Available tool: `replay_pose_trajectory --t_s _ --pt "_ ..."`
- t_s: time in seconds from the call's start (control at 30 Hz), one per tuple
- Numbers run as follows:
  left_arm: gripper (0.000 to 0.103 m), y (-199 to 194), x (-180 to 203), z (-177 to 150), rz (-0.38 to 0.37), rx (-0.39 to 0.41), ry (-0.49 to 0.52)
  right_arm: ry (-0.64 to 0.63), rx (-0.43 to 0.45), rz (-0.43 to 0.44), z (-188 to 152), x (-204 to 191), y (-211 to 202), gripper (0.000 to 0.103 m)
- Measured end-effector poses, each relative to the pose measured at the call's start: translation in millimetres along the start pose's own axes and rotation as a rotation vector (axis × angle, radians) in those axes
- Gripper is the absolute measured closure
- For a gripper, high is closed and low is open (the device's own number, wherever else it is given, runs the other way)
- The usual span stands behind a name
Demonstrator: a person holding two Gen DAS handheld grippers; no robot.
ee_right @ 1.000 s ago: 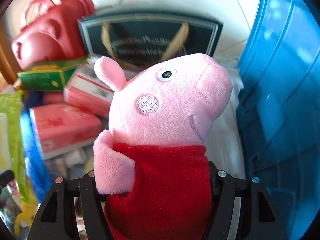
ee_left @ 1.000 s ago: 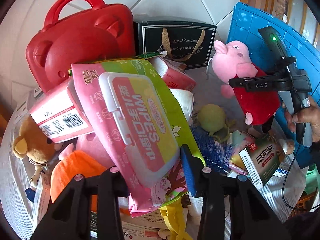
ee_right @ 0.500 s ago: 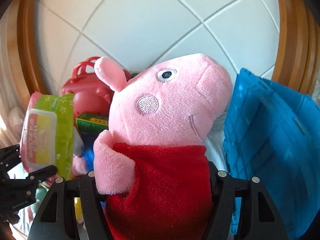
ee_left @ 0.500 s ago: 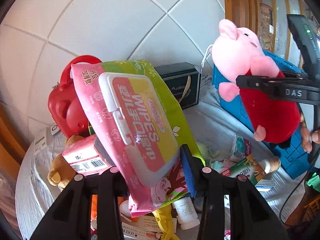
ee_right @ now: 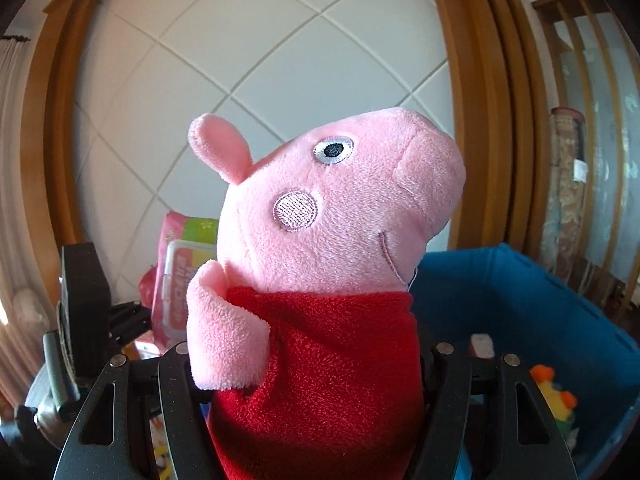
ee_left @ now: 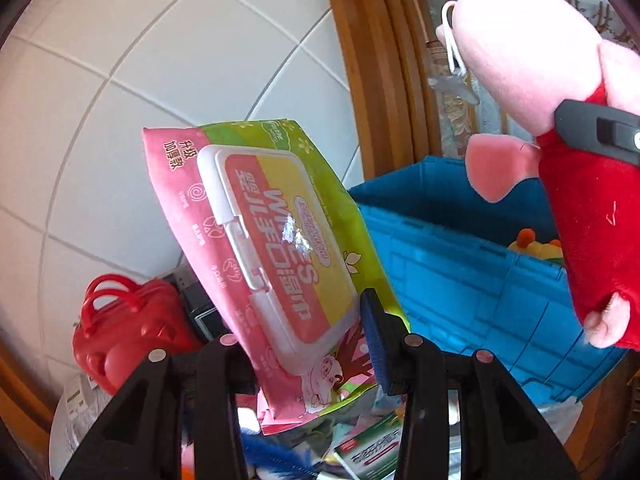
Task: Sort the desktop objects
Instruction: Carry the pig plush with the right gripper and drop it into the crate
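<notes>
My left gripper (ee_left: 304, 344) is shut on a pink and green pack of wet wipes (ee_left: 276, 248) and holds it high above the cluttered table. My right gripper (ee_right: 308, 364) is shut on a pink plush pig in a red dress (ee_right: 332, 240), held upright in the air. The pig also shows at the upper right of the left wrist view (ee_left: 560, 120), above the blue crate (ee_left: 460, 264). The wipes pack shows left of the pig in the right wrist view (ee_right: 184, 280).
The blue crate (ee_right: 540, 320) stands at the right and holds a small yellow and orange toy (ee_right: 556, 396). A red bear-shaped case (ee_left: 124, 332) and a black box (ee_left: 196, 304) stand at the back by the tiled wall. Medicine boxes (ee_left: 372, 452) lie below.
Both grippers have risen with their loads and swung right towards the blue crate. The table clutter has dropped low in both views and the crate's inside has come into sight.
</notes>
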State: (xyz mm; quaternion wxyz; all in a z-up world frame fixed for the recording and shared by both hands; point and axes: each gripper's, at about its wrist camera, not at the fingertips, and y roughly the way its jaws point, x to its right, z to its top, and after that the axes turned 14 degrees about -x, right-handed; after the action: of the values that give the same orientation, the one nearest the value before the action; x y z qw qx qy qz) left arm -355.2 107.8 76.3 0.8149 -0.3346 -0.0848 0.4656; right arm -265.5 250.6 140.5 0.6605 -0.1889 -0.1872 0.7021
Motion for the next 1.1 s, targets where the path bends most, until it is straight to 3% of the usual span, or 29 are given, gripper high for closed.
replay_pose_trajectory --t_s 0.13,0.33,0.43,0.7,0.93,1.03,1.1 --pt "0.064 2 56 45 -0.022 0.038 0.064 0.046 0.047 -0.081 12 48 -32 0.034" --pt "0.064 6 130 106 -0.077 0.095 0.105 0.102 0.034 -0.171 21 129 -50 0.033" --pt "0.064 11 165 125 -0.102 0.085 0.122 0.138 0.013 -0.168 19 167 -47 0.033" --pt "0.063 30 205 148 -0.09 0.037 0.135 0.184 -0.078 -0.2 12 231 -18 0.033" --pt "0.061 44 218 159 -0.069 -0.009 0.121 0.185 -0.11 -0.235 8 242 6 0.031" --pt "0.054 53 227 167 -0.044 -0.028 0.11 0.201 -0.108 -0.255 10 252 14 0.018" --pt "0.054 55 227 171 -0.029 -0.038 0.092 0.218 -0.106 -0.29 15 260 17 0.0"
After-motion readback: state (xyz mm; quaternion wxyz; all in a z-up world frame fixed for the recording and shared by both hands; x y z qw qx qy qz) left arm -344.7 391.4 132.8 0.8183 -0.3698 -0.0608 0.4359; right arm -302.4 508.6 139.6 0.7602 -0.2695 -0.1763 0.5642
